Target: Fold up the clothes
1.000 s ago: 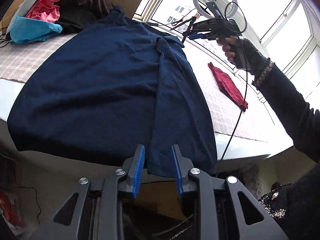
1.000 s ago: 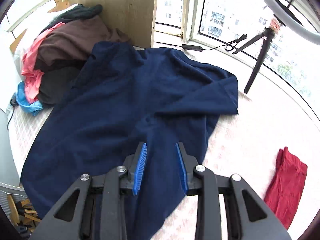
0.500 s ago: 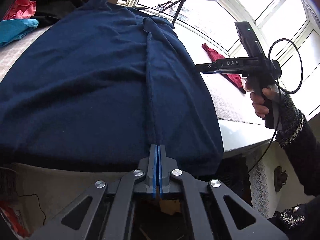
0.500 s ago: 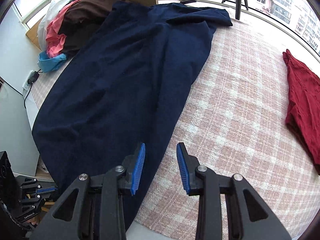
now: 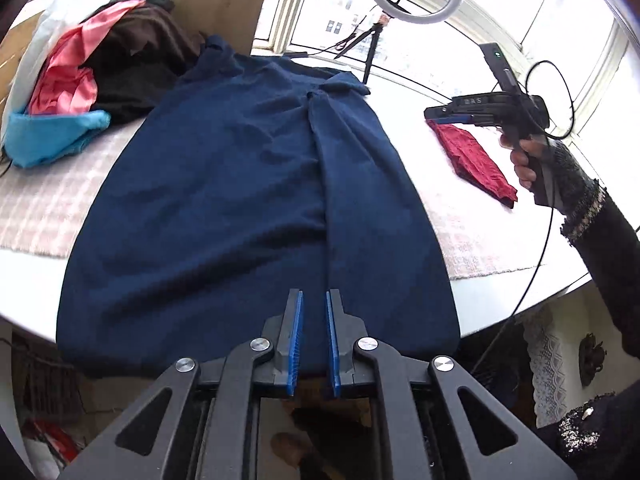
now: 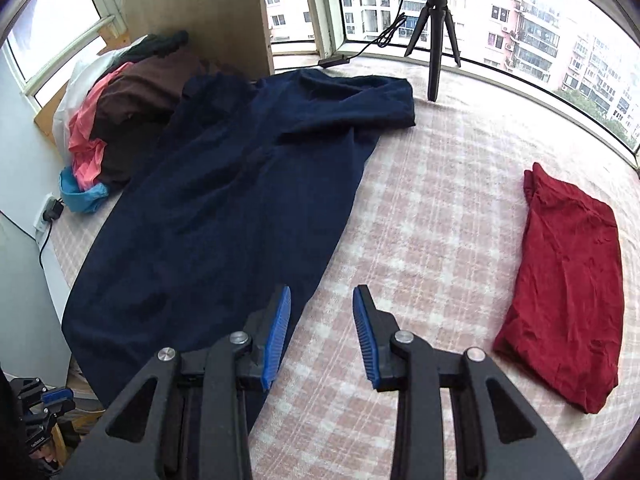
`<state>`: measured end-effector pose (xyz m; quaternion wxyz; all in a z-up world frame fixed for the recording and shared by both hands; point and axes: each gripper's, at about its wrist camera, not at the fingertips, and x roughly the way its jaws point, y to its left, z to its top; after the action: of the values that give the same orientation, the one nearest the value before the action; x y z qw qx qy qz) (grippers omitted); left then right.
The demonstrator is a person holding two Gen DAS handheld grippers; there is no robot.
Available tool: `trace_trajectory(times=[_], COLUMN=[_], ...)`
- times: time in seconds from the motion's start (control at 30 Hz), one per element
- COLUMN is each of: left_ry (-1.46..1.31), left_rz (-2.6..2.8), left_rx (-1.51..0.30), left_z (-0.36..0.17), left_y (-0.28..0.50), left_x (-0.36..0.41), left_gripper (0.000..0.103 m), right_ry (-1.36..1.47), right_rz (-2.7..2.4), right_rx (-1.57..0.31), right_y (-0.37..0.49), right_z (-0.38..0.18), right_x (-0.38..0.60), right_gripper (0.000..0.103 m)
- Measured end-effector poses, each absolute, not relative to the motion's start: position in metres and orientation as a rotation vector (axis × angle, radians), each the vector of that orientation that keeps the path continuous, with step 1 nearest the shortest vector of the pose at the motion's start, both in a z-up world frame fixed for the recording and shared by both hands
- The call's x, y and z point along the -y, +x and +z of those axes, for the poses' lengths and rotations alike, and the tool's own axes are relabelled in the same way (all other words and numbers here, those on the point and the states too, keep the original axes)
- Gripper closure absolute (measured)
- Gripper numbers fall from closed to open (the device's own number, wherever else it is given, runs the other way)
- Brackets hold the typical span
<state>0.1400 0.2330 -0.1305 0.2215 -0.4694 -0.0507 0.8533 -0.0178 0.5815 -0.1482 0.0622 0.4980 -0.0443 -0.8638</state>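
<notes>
A navy garment [image 5: 240, 200] lies spread lengthwise on the table, its right side folded in along a long crease, its hem hanging over the near edge. My left gripper [image 5: 313, 300] hovers over that hem at the crease. Its jaws are opening, a narrow gap shows between the blue pads, and they do not press on the cloth. The right gripper [image 6: 322, 296] is open and holds nothing, above the checked cloth just right of the navy garment [image 6: 240, 184]. In the left wrist view the right gripper [image 5: 430, 115] is held by a hand over the red garment.
A folded red garment [image 6: 568, 280] lies at the right on the checked tablecloth [image 6: 432, 208]. A pile of clothes [image 5: 100, 80] sits at the far left. A ring light on a tripod [image 6: 436, 40] stands by the window. The table's near edge [image 5: 520, 292] drops away.
The left jaws, open a second ago, shut at the hem and have since parted, and that gripper drew back and up. The right gripper moved from above the navy garment to the checked cloth beside it.
</notes>
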Motion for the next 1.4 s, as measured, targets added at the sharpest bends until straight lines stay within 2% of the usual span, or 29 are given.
trace_trajectory(times=[0.07,0.13,0.27,0.3,0.4,0.57,0.7,0.73,0.83,0.97,1.07,1.1,1.2,1.37,1.4], left_ry=[-1.276,-1.276,-1.323,-1.35,-1.431,-1.497,-1.527,-1.529,-1.525,-1.513,-1.51,-1.509,-1.509,-1.501,-1.501], left_rz=[2.322,2.286,2.182,2.169,2.13,2.098,2.084,2.085,2.086,2.086,2.087,2.087,2.087,2.083,2.08], left_rx=[0.092,0.036,-0.03,-0.04,-0.019,0.023,0.072,0.067,0.035,0.027,0.015,0.01,-0.008,-0.03,-0.028], left_z=[-0.123,-0.123,-0.142,-0.15,-0.17,-0.188,-0.195,-0.195,-0.194,-0.195,-0.196,-0.196,-0.196,-0.195,-0.196], left_y=[0.111,0.08,0.038,0.03,0.011,0.0,-0.004,-0.003,-0.002,-0.005,-0.011,-0.013,-0.016,-0.016,-0.016], left_x=[-0.252,-0.276,-0.317,-0.323,-0.331,-0.332,-0.33,-0.331,-0.335,-0.336,-0.338,-0.339,-0.341,-0.343,-0.342], left_gripper=[0.093,0.093,0.093,0.093,0.093,0.093,0.093,0.093,0.093,0.093,0.093,0.093,0.091,0.091,0.091], right_ry=[1.467,1.467,1.563,1.587,1.614,1.494,1.138,1.16,1.288,1.481,1.474,1.468,1.442,1.387,1.366], right_rz=[-2.657,-2.692,-2.655,-2.648,-2.632,-2.596,-2.665,-2.667,-2.719,-2.557,-2.48,-2.477,-2.462,-2.497,-2.515], right_rx=[0.198,0.239,0.356,0.347,0.322,0.34,0.269,0.243,0.146,0.634,0.825,0.866,0.956,0.978,0.974], right_y=[-0.056,-0.096,-0.173,-0.186,-0.215,-0.252,-0.255,-0.256,-0.254,-0.24,-0.237,-0.238,-0.239,-0.244,-0.244], right_z=[-0.143,-0.15,-0.199,-0.212,-0.243,-0.235,-0.175,-0.172,-0.182,-0.228,-0.244,-0.247,-0.249,-0.255,-0.254], right_x=[-0.6,-0.616,-0.635,-0.634,-0.632,-0.631,-0.608,-0.609,-0.618,-0.669,-0.68,-0.681,-0.68,-0.674,-0.673], right_gripper=[0.08,0.081,0.082,0.088,0.093,0.093,0.09,0.086,0.085,0.085,0.085,0.082,0.065,0.066,0.076])
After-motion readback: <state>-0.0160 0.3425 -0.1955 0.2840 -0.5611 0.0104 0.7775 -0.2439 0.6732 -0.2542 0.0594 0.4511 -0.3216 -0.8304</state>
